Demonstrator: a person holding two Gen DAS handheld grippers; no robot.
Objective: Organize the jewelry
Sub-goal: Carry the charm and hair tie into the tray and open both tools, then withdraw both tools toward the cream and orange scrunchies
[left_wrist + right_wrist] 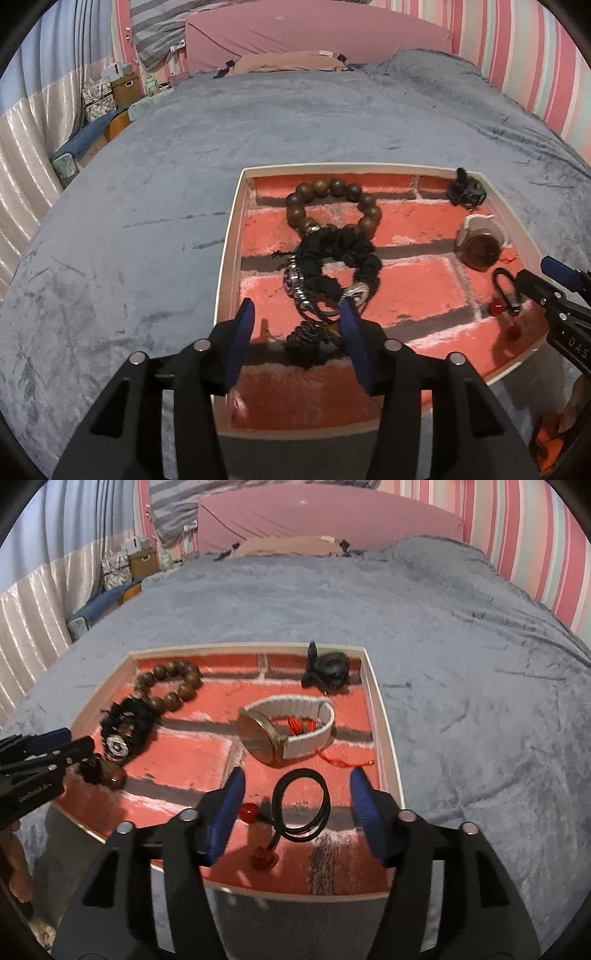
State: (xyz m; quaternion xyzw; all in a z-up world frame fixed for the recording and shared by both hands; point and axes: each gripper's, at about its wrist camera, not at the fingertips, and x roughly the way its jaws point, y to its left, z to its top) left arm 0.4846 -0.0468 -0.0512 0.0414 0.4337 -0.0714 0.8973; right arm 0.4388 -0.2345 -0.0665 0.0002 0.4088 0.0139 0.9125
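Tray [236, 206] on bed [147, 166]. Left hand-held gripper [297, 336] wide open over black scrunchie [347, 258], holding nothing. Right hand-held gripper [295, 805] wide open over black hair tie [303, 805]. Only right view shows watch [280, 731] strap clearly.

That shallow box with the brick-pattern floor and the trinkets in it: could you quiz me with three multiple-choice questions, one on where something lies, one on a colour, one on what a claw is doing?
1. Where in the white-rimmed brick-pattern tray does the brown wooden bead bracelet lie?
A. far left corner
B. near right corner
C. outside, on the blanket

2. What colour are the two beads on the black cord hair tie?
A. green
B. red
C. white

3. How does the right claw stand?
A. shut on the beige-strap wristwatch
B. shut on nothing
C. open, either side of the hair tie

Answers: 1 A, it sits by the far left rim. 2 B, both are red. 3 C, its blue pads are wide apart.
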